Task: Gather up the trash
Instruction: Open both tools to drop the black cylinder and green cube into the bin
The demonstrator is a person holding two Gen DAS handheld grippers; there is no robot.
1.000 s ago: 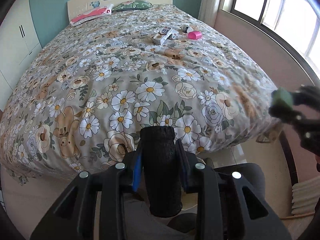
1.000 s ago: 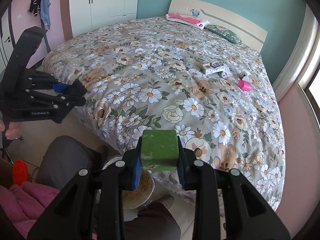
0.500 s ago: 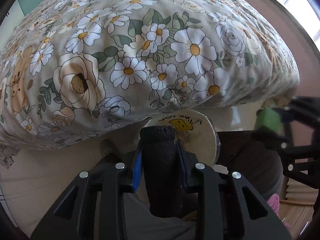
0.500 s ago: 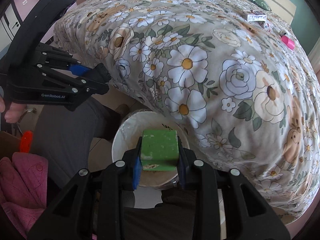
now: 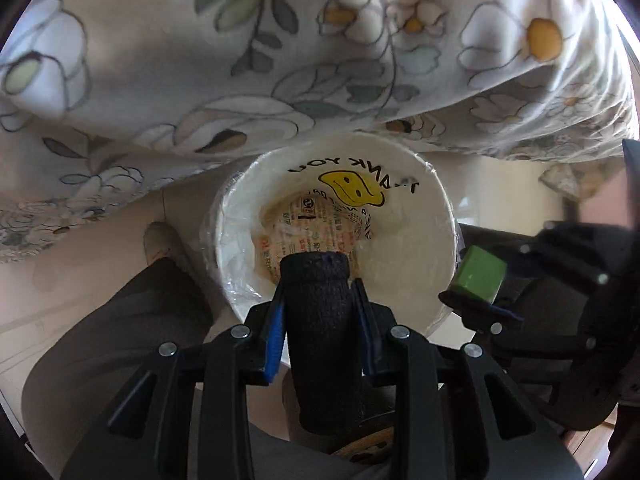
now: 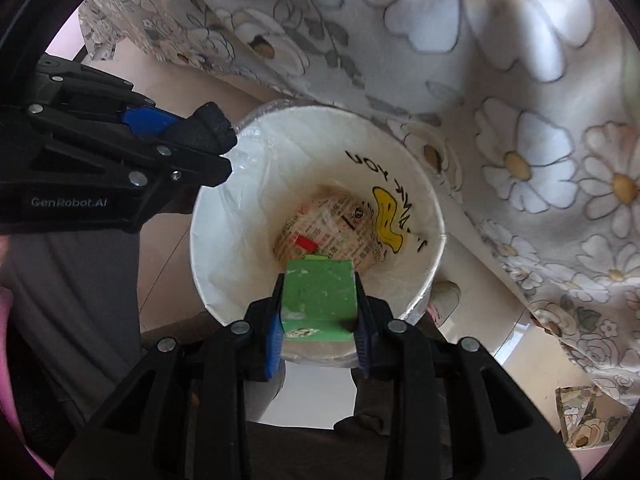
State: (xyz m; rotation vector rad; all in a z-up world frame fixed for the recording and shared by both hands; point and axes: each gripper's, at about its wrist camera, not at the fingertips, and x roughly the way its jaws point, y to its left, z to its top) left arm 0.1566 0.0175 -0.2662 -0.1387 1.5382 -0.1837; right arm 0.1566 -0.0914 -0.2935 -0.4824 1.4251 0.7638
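I have lowered both grippers over the bin [image 6: 434, 216] (beside the bed): left gripper [image 5: 316, 304] clenches the black roll [image 5: 320, 320], right gripper [image 6: 318, 300] the green block [image 6: 318, 300]; dropping comes next.

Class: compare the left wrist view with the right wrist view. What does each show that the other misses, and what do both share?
Left wrist only: the length of the black foam roll clamped in the left gripper.
Right wrist only: the green block seen face-on in the right gripper.
Both: the white bin, printed packaging at its bottom, and the floral bedspread.
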